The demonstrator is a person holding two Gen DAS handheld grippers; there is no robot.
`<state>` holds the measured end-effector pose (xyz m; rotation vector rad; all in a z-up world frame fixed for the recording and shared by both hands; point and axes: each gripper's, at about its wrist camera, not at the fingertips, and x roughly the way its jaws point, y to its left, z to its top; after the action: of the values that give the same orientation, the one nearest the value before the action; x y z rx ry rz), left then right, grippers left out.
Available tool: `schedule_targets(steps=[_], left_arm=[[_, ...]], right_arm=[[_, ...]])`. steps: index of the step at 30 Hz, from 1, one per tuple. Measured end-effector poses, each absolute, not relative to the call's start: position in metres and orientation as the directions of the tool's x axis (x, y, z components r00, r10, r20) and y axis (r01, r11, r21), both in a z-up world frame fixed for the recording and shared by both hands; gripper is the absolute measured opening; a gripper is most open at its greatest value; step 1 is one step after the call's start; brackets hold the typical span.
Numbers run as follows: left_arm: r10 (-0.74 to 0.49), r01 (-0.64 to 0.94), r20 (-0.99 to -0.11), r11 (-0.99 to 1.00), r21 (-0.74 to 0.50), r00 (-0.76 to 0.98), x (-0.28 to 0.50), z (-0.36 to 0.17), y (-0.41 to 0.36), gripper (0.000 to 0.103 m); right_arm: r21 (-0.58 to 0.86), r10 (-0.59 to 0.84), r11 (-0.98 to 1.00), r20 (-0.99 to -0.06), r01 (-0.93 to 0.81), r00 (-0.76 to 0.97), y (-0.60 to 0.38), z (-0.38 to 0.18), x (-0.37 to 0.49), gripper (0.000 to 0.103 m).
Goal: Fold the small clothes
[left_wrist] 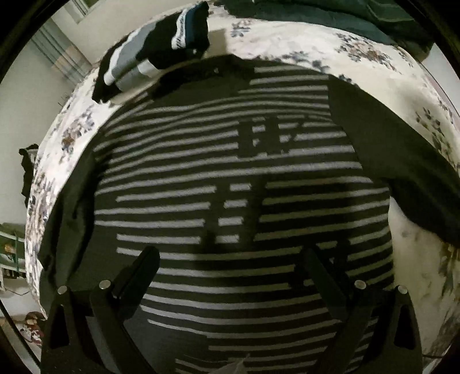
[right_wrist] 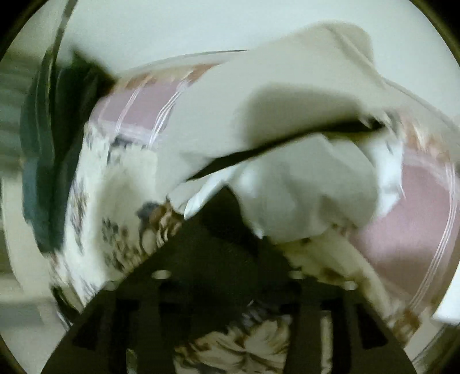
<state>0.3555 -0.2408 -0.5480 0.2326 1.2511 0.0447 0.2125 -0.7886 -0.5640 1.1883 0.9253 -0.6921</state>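
Note:
A dark top with white stripes (left_wrist: 244, 178) lies spread flat on the floral bedspread (left_wrist: 359, 63), its plain dark sleeves (left_wrist: 402, 161) out to both sides. My left gripper (left_wrist: 230, 259) hovers over its lower part, jaws wide apart and empty. In the blurred right wrist view, my right gripper (right_wrist: 227, 218) points at a dark cloth corner (right_wrist: 224, 218) lying between its fingers; the blur hides whether the jaws grip it. A pile of white clothes (right_wrist: 273, 138) sits just beyond.
A folded black, grey and white garment (left_wrist: 161, 54) lies at the bed's far left. A dark green blanket (left_wrist: 330, 14) is bunched at the far edge. A pink striped sheet (right_wrist: 402, 230) and the bed's edges show around the white pile.

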Motion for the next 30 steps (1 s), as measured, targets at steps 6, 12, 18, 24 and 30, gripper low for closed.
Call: schedule_targets(steps=[6, 12, 18, 24, 30], left_arm=[[0.192, 0.125, -0.944, 0.965, 0.232, 0.270, 0.343, -0.582, -0.240, 0.103], [0.175, 0.115, -0.961, 0.972, 0.203, 0.214, 0.339, -0.609, -0.230, 0.103], [0.155, 0.078, -0.968, 0.982, 0.173, 0.198, 0.341, -0.614, -0.222, 0.103], [0.119, 0.032, -0.965, 0.991, 0.130, 0.234, 0.338, -0.591, -0.203, 0.103], [0.089, -0.054, -0.953, 0.996, 0.077, 0.289, 0.346, -0.560, -0.158, 0.103]], right_arm=[[0.555, 0.069, 0.156, -0.831, 0.817, 0.551, -0.755, -0.588, 0.179, 0.057], [0.592, 0.035, 0.108, -0.805, 0.799, 0.592, -0.771, -0.644, 0.189, 0.059], [0.629, -0.012, 0.167, -0.768, 0.759, 0.640, -0.763, -0.631, 0.223, 0.008], [0.665, -0.098, 0.230, -0.711, 0.710, 0.697, -0.766, -0.549, 0.217, 0.008], [0.694, -0.136, 0.333, -0.635, 0.639, 0.760, -0.735, -0.453, 0.241, 0.008]])
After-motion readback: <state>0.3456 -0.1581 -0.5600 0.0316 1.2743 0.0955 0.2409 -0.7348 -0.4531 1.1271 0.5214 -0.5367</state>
